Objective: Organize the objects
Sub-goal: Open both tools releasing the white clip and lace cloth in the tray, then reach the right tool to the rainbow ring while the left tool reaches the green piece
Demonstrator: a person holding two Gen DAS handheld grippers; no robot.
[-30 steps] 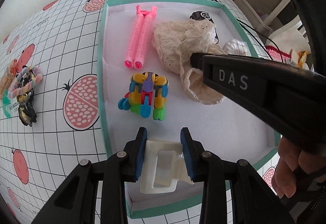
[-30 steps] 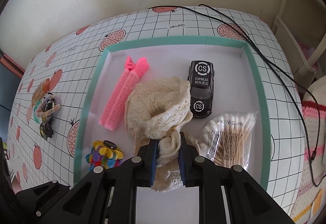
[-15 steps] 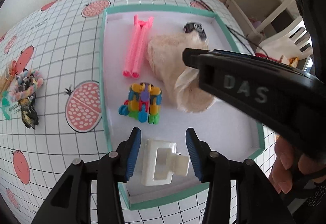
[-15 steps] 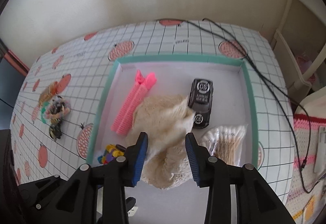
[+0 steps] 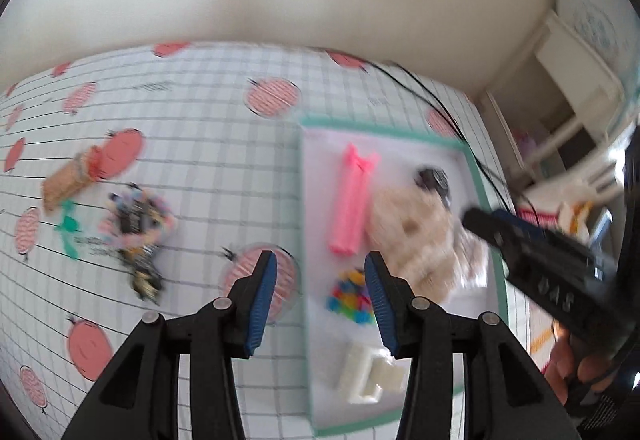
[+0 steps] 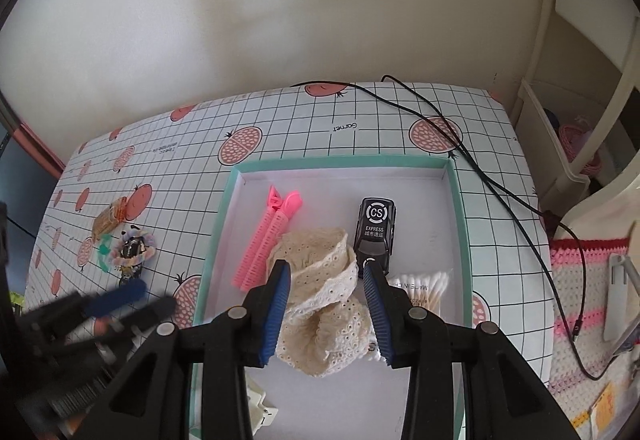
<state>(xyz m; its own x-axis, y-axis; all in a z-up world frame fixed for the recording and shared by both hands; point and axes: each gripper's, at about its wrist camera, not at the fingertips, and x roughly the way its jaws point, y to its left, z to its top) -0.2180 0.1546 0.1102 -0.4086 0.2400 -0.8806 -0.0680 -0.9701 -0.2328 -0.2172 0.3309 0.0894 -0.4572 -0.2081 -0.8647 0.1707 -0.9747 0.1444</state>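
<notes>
— Cream lace, that's the cloth bunched in the middle of the teal-rimmed tray. Is the right claw gripping it?

— No. Its blue pads are spread wide with nothing between them, above the lace.

— And the left claw?

— Released too, parted and empty, hanging over the tray's left rim; that view is blurred.

— What else lies in the tray?

— Pink hair rollers left of the cloth, a black toy car on its far right, touching it, a bag of cotton swabs to the right, a multicoloured block toy near left, and a white clip at the near left corner.

— Anything outside it?

— On the gridded bench, well left of the tray, a small heap of hair ties and bits. A black cable crosses the far right corner.
</notes>
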